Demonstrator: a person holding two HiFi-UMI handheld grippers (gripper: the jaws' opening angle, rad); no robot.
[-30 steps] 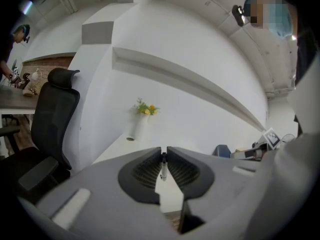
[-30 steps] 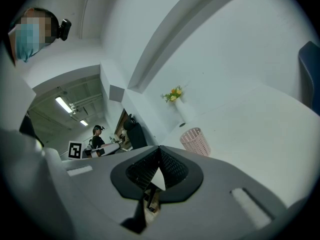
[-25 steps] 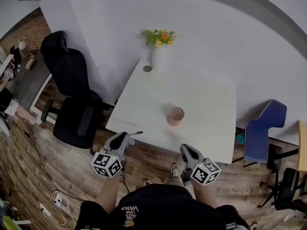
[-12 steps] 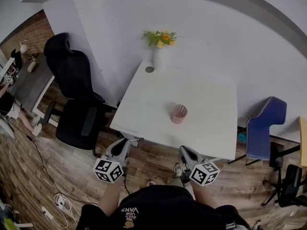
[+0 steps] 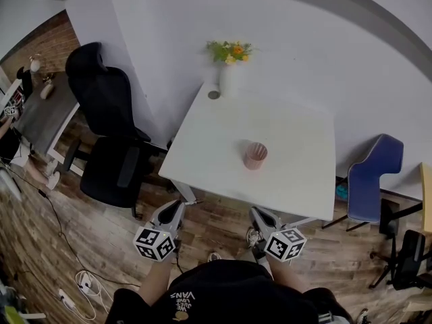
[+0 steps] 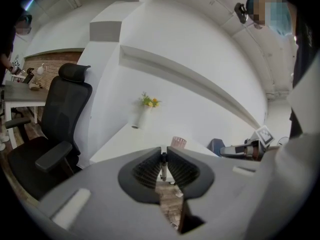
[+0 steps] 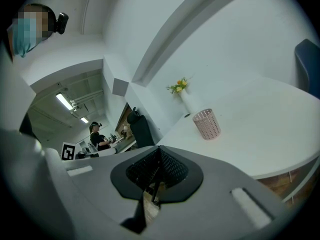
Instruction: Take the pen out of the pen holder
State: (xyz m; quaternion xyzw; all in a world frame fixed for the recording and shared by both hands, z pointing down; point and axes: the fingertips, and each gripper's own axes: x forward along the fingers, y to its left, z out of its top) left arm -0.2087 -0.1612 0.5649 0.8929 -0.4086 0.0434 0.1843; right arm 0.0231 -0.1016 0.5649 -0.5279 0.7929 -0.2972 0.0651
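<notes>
A pink mesh pen holder (image 5: 255, 155) stands on the white table (image 5: 290, 181), and it looks empty from above. My left gripper (image 5: 181, 206) hangs over the wood floor just off the table's near edge, shut on a thin pen (image 5: 191, 202). In the left gripper view the pen (image 6: 162, 168) stands upright between the ribbed pads, with the holder (image 6: 178, 142) beyond them. My right gripper (image 5: 260, 214) is level with it on the right, its jaws together and nothing in them. The right gripper view shows the holder (image 7: 207, 124) ahead on the table.
A white vase of yellow and orange flowers (image 5: 228, 69) and a small round dark thing (image 5: 214, 94) stand at the table's far edge by the wall. A black office chair (image 5: 111, 147) is at the left, a blue chair (image 5: 374, 181) at the right. Cables (image 5: 81, 282) lie on the floor.
Both grippers have drawn back from the table's near edge toward the person, the left one still with the pen. The holder has stayed in place on the table.
</notes>
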